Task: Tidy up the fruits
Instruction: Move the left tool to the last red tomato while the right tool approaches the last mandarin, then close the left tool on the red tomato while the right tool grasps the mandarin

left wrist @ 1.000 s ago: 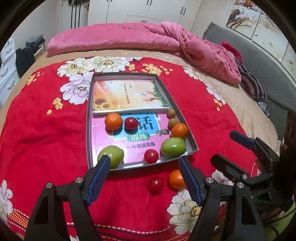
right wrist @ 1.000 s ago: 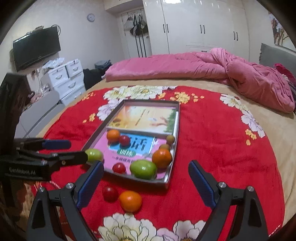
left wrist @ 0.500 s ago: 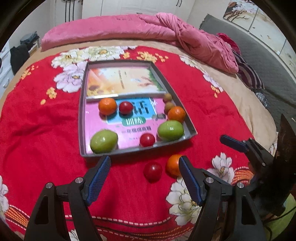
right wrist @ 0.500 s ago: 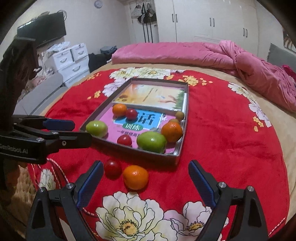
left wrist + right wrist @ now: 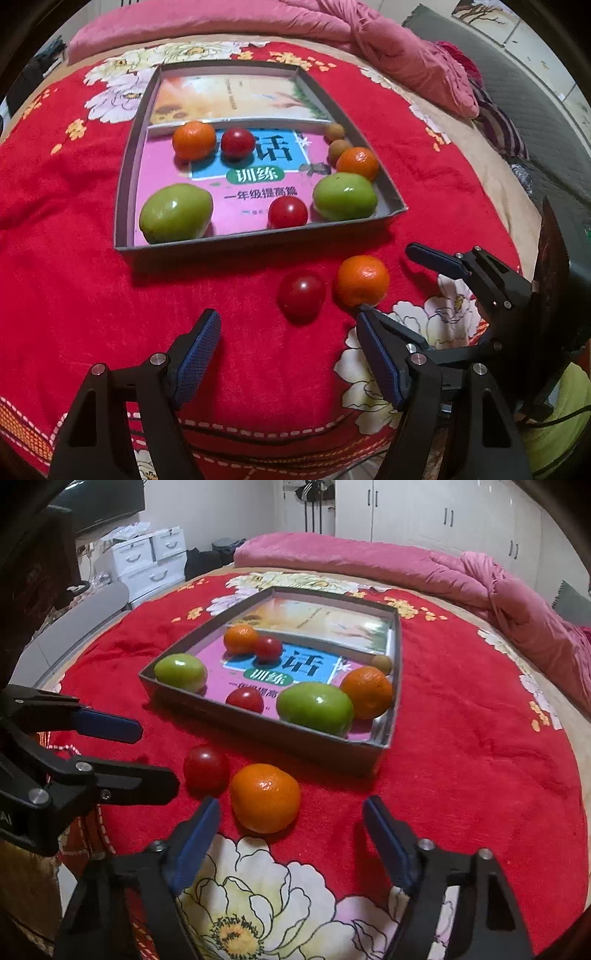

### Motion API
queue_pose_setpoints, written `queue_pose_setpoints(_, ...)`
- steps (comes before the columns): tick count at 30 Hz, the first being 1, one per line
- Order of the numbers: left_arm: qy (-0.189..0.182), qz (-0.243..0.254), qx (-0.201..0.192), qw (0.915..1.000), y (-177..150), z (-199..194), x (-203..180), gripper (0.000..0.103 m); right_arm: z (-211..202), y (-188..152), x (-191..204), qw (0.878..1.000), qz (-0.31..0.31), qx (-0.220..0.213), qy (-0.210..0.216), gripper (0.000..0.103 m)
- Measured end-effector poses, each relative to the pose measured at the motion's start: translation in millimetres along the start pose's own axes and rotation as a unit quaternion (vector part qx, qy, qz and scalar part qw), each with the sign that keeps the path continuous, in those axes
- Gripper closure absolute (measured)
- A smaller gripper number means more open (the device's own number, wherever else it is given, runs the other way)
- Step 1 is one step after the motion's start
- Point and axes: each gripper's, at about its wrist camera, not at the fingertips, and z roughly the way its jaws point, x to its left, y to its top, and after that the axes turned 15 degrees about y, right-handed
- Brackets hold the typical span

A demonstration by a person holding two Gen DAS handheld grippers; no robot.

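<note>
A grey tray (image 5: 125,177) on the red bedspread holds two books, two green fruits (image 5: 176,213), two oranges (image 5: 194,139), two red tomatoes (image 5: 287,211) and two small brown fruits (image 5: 334,131). A loose tomato (image 5: 301,294) and a loose orange (image 5: 362,281) lie on the spread in front of the tray. My left gripper (image 5: 288,343) is open and empty, just short of the loose tomato. My right gripper (image 5: 291,829) is open and empty, with the loose orange (image 5: 265,797) just ahead between its fingertips and the tomato (image 5: 205,768) to the left.
The tray (image 5: 325,744) sits mid-bed. A pink duvet (image 5: 388,559) lies along the far side. White drawers (image 5: 147,559) and a TV stand left of the bed. The left gripper (image 5: 122,753) shows in the right wrist view, close beside the tomato.
Both grippers have moved forward and down toward the loose tomato and orange. The fruit now looks larger and closer. Both stay open.
</note>
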Motion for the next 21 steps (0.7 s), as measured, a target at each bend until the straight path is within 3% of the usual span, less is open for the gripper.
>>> queue_pose_setpoints(6, -0.005, -0.005, 0.008, 0.9999, 0, 11, -1, 0.037, 14, -1, 1, 1.000, -0.003, 0.009, 0.019, 0.045)
queue_pose_setpoints(8, -0.008, -0.008, 0.010, 0.9999, 1, 16, -2, 0.042, 16, 0, 2, 0.999, 0.001, 0.005, 0.043, 0.061)
queue_pose_setpoints(12, -0.012, -0.007, 0.014, 0.9998, 4, 22, -6, 0.050, 16, -3, 5, 0.999, -0.016, 0.002, 0.039, 0.062)
queue_pose_setpoints(21, -0.007, 0.000, 0.009, 0.9999, 12, 35, -18, 0.061, -2, -10, -15, 0.998, 0.036, -0.014, 0.044, 0.062)
